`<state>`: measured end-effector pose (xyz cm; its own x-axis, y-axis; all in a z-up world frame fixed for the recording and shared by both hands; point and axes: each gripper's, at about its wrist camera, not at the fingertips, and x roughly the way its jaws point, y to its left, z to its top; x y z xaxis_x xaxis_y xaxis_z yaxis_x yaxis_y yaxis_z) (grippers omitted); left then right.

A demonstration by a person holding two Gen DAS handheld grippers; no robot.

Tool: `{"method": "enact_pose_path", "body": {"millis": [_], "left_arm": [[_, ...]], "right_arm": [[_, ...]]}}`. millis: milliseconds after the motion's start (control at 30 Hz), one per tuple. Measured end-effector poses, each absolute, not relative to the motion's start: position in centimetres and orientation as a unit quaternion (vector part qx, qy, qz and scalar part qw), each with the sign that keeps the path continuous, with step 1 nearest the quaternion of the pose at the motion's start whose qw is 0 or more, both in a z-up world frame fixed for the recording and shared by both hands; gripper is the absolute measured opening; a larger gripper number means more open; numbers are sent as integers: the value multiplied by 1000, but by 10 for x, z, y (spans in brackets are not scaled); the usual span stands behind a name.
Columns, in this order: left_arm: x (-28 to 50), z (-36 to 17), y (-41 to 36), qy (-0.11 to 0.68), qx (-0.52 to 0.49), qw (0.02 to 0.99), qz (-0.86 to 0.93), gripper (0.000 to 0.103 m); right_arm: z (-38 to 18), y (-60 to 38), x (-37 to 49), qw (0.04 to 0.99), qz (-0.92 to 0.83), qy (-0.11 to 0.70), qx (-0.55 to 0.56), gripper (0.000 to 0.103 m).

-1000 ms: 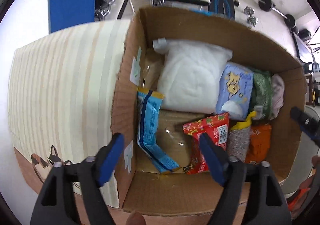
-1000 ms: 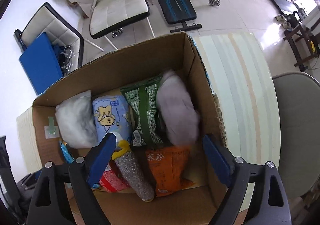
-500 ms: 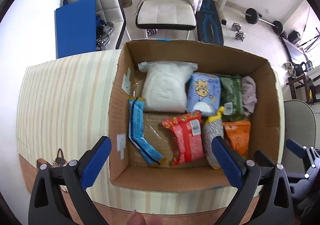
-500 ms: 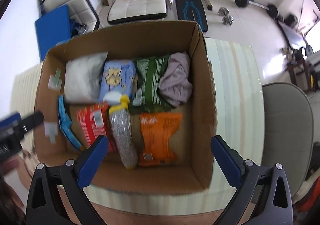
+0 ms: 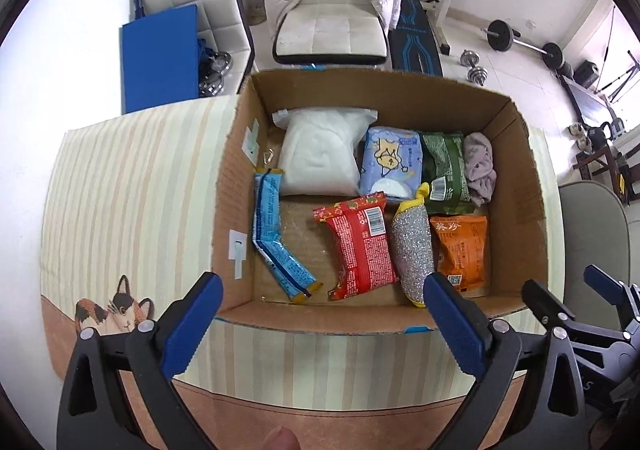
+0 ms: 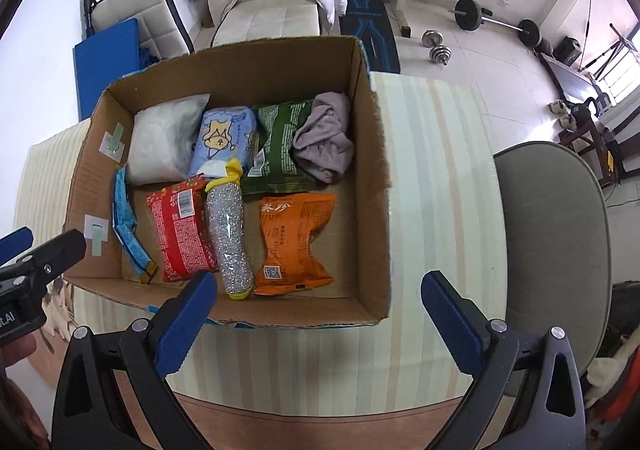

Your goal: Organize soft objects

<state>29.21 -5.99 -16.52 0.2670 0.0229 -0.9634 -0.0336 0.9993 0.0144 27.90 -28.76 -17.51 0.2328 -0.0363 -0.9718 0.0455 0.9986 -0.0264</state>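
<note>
A cardboard box (image 5: pixel 516 209) (image 6: pixel 372 185) stands on the striped table. It holds a white bag (image 5: pixel 320 153), a light-blue pack (image 5: pixel 392 161), a green pack (image 5: pixel 444 169), a mauve cloth (image 5: pixel 480 165) (image 6: pixel 324 141), a blue wrapper (image 5: pixel 276 238), a red pack (image 5: pixel 360 246), a silver sponge (image 5: pixel 412 250) (image 6: pixel 230 230) and an orange pack (image 5: pixel 460 250) (image 6: pixel 292 238). My left gripper (image 5: pixel 320 322) is open and empty, above the box's near wall. My right gripper (image 6: pixel 320 318) is open and empty, also over the near wall.
The table has a striped cloth (image 5: pixel 132 185) with a cat picture (image 5: pixel 116 310). A grey chair (image 6: pixel 556 234) stands right of the table. Beyond are a white chair with a coat (image 5: pixel 332 9), a blue pad (image 5: pixel 160 57) and gym weights (image 6: pixel 492 17).
Both grippers have pulled back and up from inside the box to its near edge. The mauve cloth, blurred a second ago, now lies still in the far right corner.
</note>
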Motion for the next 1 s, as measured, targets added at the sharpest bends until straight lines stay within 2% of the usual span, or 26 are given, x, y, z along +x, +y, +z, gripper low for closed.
{"method": "enact_pose_path", "body": {"millis": [133, 567, 1000], "left_arm": [[275, -132, -62, 580, 0, 815, 20, 103], [191, -13, -71, 511, -1, 860, -1, 103], [127, 56, -69, 473, 0, 881, -7, 103]], "right_arm": [[-148, -291, 269, 799, -21, 600, 4, 103], [-1, -294, 184, 854, 12, 519, 28, 103], [82, -274, 114, 876, 32, 482, 16, 103]]}}
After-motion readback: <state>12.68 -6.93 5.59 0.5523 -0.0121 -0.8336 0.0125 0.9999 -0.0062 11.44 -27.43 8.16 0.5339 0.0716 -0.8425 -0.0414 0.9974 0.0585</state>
